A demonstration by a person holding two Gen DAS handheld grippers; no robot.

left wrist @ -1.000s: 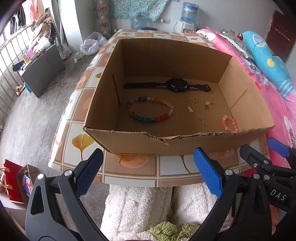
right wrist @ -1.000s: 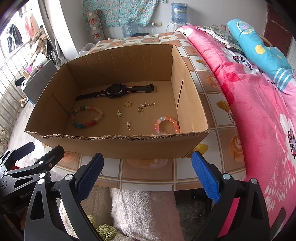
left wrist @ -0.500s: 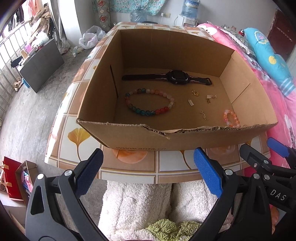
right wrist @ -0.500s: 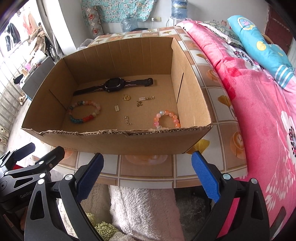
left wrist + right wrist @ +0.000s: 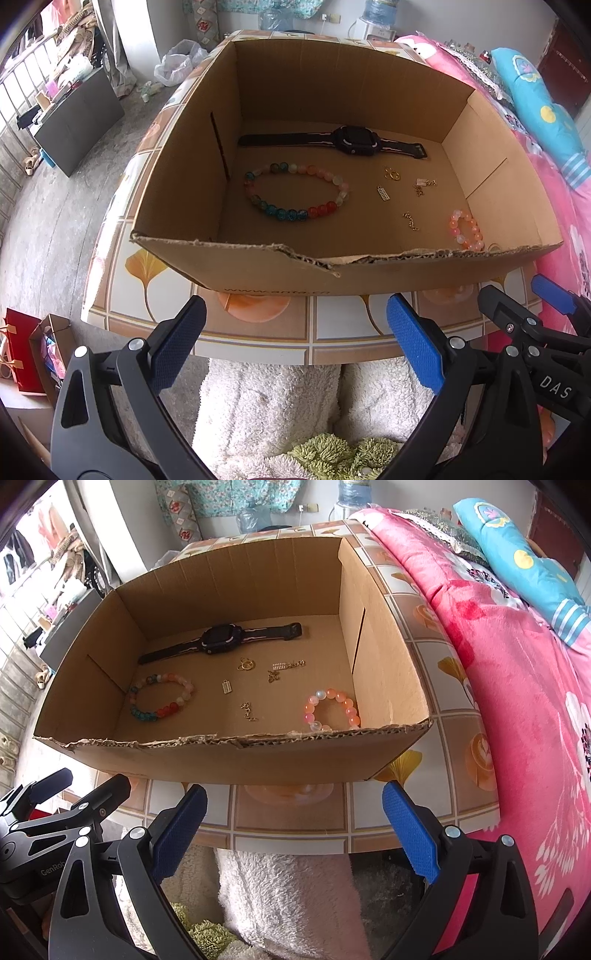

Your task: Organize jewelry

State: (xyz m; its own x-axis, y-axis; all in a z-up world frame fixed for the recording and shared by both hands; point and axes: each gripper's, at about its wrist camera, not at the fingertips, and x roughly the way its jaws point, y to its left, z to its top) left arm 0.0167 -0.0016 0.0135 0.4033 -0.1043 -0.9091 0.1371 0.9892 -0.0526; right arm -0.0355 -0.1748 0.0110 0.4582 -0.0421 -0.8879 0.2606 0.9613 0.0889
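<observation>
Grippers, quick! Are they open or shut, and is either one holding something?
Left gripper: open, holding nothing.
Right gripper: open, holding nothing.

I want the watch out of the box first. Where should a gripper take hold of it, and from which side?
Probably the strap beside the case, from straight above. The black watch lies flat along the far wall of the cardboard box, so a sideways approach is walled off. With the jaws across the narrow strap, the open left gripper should span it.
</observation>
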